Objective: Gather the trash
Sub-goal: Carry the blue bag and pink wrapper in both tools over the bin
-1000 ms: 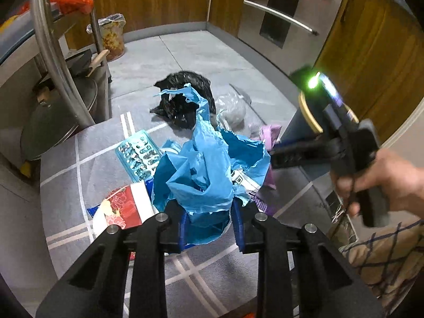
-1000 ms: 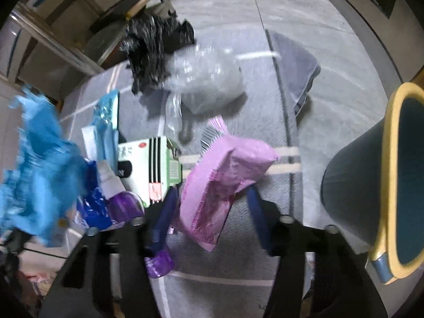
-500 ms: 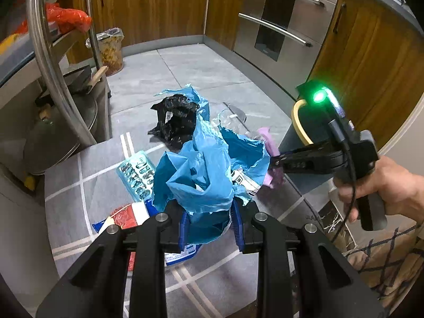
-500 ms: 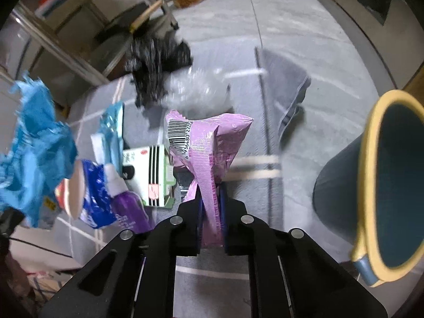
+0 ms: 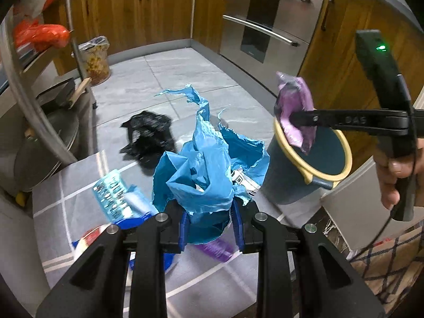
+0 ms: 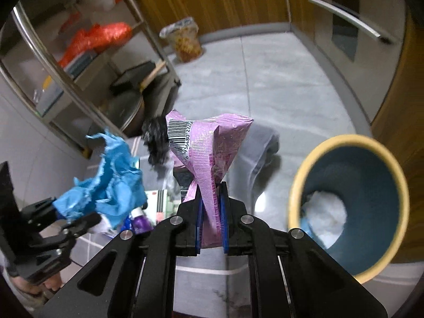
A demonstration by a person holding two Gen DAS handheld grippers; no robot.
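**Both pieces of trash lifted, the bin close by**

At the left of the scene, the left gripper (image 5: 209, 228) is clenched on the crumpled blue plastic bag (image 5: 206, 169) and carries it clear of the floor mat (image 5: 79, 185), somewhat higher than a second ago. Litter remains on the mat below it: a ribbed clear blue tray (image 5: 112, 198), a red-and-white wrapper (image 5: 90, 238), a purple bottle (image 5: 217, 249) and, farther off, a black bag (image 5: 148, 137).

To the right, the right gripper (image 6: 210, 225) has gone from standing open around the pink snack packet (image 6: 209, 153) as it lay on the mat to being clamped on its lower end; the fingers (image 6: 198, 220) closed within the last second and now press the packet flat between them. The packet has come up off the mat, and in the left wrist view it hangs at the near rim of the bin (image 5: 344, 159). Judging by that, the pickup is done for this item and the drop into the bin is what remains, with the blue bag likely to follow.

At the far right, the dark blue bin with its yellow rim stands on the floor. Inside, something white and crumpled (image 6: 326, 212) lies at the bottom with a scrap of blue beside it; what they are is unclear. Far back by the cupboards stands a small lined waste basket (image 6: 185, 39).
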